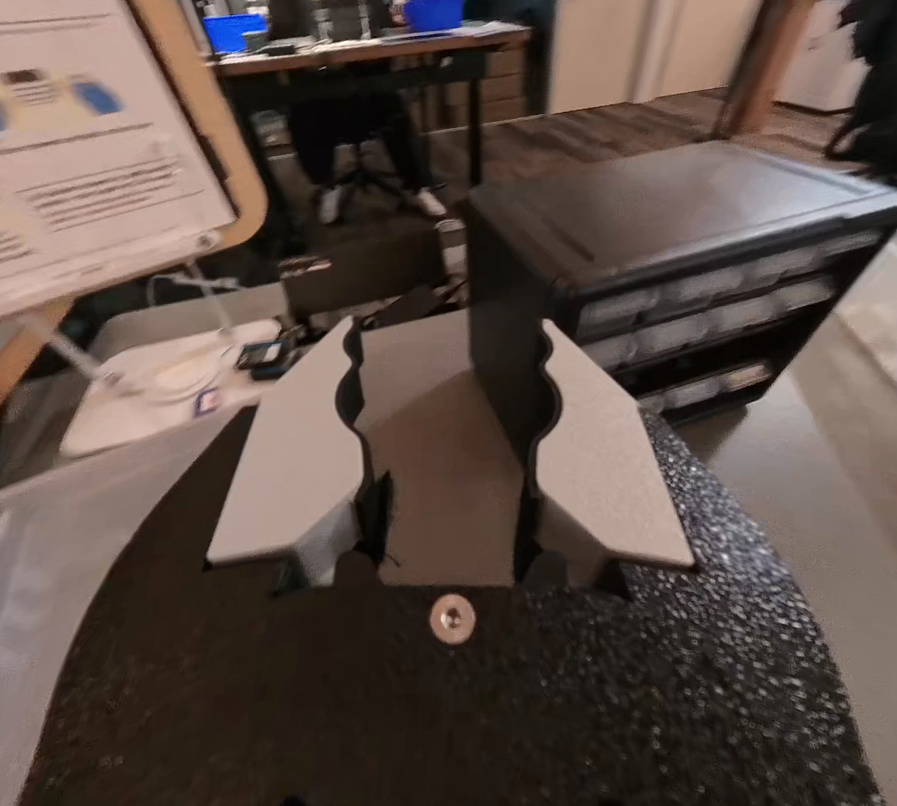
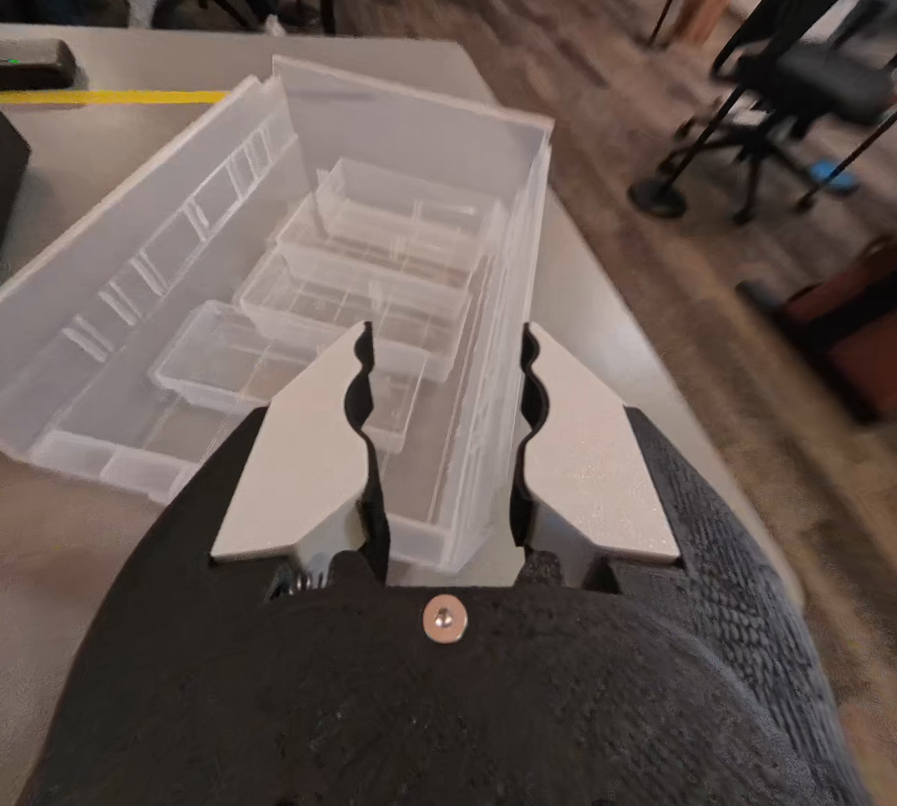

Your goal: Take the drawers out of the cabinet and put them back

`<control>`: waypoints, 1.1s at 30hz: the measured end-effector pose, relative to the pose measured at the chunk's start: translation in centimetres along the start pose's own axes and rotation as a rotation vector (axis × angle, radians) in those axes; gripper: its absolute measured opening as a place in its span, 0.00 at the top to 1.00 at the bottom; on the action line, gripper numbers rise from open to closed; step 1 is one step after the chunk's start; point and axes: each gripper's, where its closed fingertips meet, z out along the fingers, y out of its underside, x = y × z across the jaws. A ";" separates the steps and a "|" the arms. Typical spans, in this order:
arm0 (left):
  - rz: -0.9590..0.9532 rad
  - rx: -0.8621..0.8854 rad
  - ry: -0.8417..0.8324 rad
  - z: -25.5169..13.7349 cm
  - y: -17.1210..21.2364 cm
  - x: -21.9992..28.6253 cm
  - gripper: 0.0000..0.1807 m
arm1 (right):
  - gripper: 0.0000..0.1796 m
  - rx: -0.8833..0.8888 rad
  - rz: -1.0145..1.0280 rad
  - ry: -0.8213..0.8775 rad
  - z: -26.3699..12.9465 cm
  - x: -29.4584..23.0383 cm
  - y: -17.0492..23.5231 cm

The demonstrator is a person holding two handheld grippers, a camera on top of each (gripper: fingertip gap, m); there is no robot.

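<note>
In the left wrist view the black cabinet (image 1: 679,249) stands on the table, ahead and to the right, with rows of translucent drawers (image 1: 704,297) in its front. My left gripper (image 1: 446,331) is open and empty, short of the cabinet's left side. In the right wrist view a large clear drawer (image 2: 126,278) lies on the table and holds several small clear drawers (image 2: 359,292). My right gripper (image 2: 446,329) is open, and the large drawer's right wall (image 2: 490,346) shows between its fingers. I cannot tell whether it touches the wall.
A poster board (image 1: 97,103) leans at the left, with white objects (image 1: 160,385) on the table below it. A yellow tape line (image 2: 111,97) and a black device (image 2: 34,64) lie behind the drawers. The table's right edge (image 2: 645,370) is close. A chair base (image 2: 728,142) stands on the floor.
</note>
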 end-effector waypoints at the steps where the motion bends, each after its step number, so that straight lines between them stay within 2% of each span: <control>1: -0.005 -0.006 -0.044 -1.0 1.0 -0.9 0.58 | 0.70 -0.036 0.047 -0.028 0.3 0.1 1.2; 3: -0.008 -0.042 -0.133 -3.0 3.9 -2.6 0.51 | 0.80 -0.030 0.097 -0.067 0.5 0.1 1.6; 4: -0.013 -0.078 -0.179 -3.9 5.8 -3.4 0.43 | 0.81 -0.048 0.101 -0.081 0.6 0.0 1.8; 5: -0.032 -0.117 -0.220 -4.8 7.7 -4.2 0.35 | 0.81 -0.067 0.093 -0.087 0.6 0.0 1.9; 7: -0.091 -0.170 -0.236 -6.2 10.9 -4.7 0.27 | 0.78 -0.117 0.068 -0.092 0.3 0.0 1.9; 9: -0.142 -0.215 -0.226 -7.2 13.3 -4.8 0.27 | 0.73 -0.118 0.047 -0.072 0.1 0.5 1.6; 11: -0.156 -0.273 -0.193 -7.6 15.4 -4.0 0.28 | 0.61 -0.212 0.067 -0.056 0.4 1.2 3.0; 13: -0.146 -0.320 -0.152 -7.6 16.9 -2.6 0.29 | 0.59 -0.274 0.090 -0.077 0.6 1.3 4.3; 16: -0.127 -0.312 -0.151 -7.0 17.5 -1.5 0.37 | 0.68 -0.339 0.138 -0.136 1.4 0.9 6.1; 18: -0.130 -0.363 -0.169 -6.5 18.7 -1.5 0.43 | 0.82 -0.391 0.166 -0.179 1.9 0.7 7.6; 19: -0.142 -0.386 -0.168 -6.3 19.3 -1.4 0.46 | 0.86 -0.402 0.193 -0.229 2.0 0.1 8.0; 20: -0.144 -0.396 -0.173 -6.1 19.6 -1.4 0.49 | 0.86 -0.397 0.213 -0.251 2.0 0.0 8.0; 22: -0.105 -0.395 -0.232 -6.2 19.5 -2.3 0.59 | 0.89 -0.412 0.178 -0.257 1.9 0.4 8.1; 24: -0.084 -0.392 -0.257 -6.3 19.5 -2.9 0.68 | 0.95 -0.446 0.091 -0.239 1.8 1.5 8.4; 26: -0.062 -0.402 -0.278 -6.5 19.8 -3.4 0.72 | 0.97 -0.463 -0.026 -0.264 1.8 2.4 8.5; 30: 0.025 -0.398 -0.295 -6.9 19.8 -3.7 0.88 | 0.98 -0.442 -0.143 -0.490 2.4 3.1 8.3; 33: 0.120 -0.435 -0.327 -7.3 20.2 -4.3 0.95 | 0.98 -0.437 -0.219 -0.654 3.1 3.6 8.0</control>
